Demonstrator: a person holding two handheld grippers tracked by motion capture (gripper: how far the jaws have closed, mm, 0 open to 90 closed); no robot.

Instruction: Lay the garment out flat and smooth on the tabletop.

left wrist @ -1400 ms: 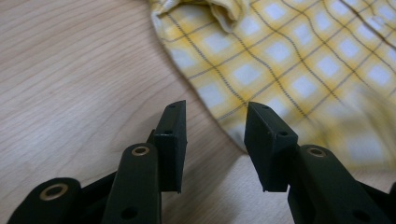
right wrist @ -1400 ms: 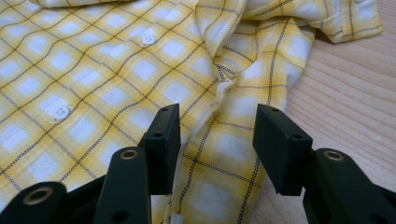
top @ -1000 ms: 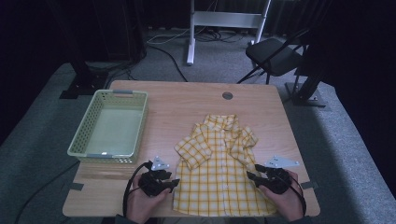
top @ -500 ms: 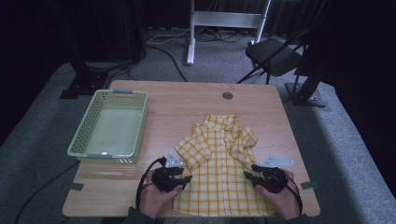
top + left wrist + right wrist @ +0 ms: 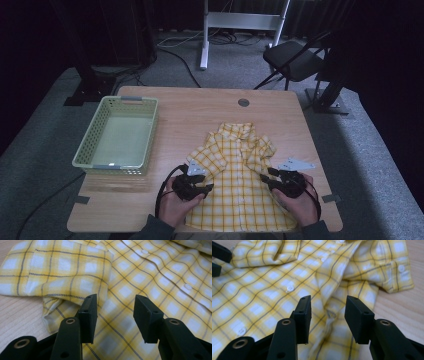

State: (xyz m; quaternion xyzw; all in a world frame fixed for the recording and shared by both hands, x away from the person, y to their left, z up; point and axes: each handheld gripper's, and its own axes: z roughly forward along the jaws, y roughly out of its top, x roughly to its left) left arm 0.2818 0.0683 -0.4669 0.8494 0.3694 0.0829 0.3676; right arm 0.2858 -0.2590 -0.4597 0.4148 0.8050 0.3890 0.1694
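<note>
yellow plaid cloth, a short-sleeved shirt (image 5: 239, 182), lies spread face up and buttoned on the near half of the wooden table (image 5: 200, 115), collar toward the far edge and hem at the person's side. both sleeves look already turned in over the chest, so the work in hand seems to be folding it; the body is not yet folded and the long sides are still to be brought in. the pale green basket (image 5: 119, 136) stands empty to the left, well apart from the shirt, and may be where the folded shirt goes, though that is only a guess.

the left gripper (image 5: 196, 186) sits low at the shirt's left side, just below the folded sleeve, pointing inward across the cloth. in the left gripper view its jaws stand roughly half open with the fabric beneath and between them, near the side seam (image 5: 53, 312), but the pads do not press on anything, so nothing is held.

the right gripper (image 5: 272, 179) mirrors it at the right side, with the hand (image 5: 300, 202) behind it resting near the table's front corner. its jaws have just been closing a little, yet in the right gripper view they still stand apart over a rumpled ridge of cloth (image 5: 328, 315) beside the right sleeve (image 5: 387, 267), without pinching it.

both hands look set to take hold of the two sides together.
</note>
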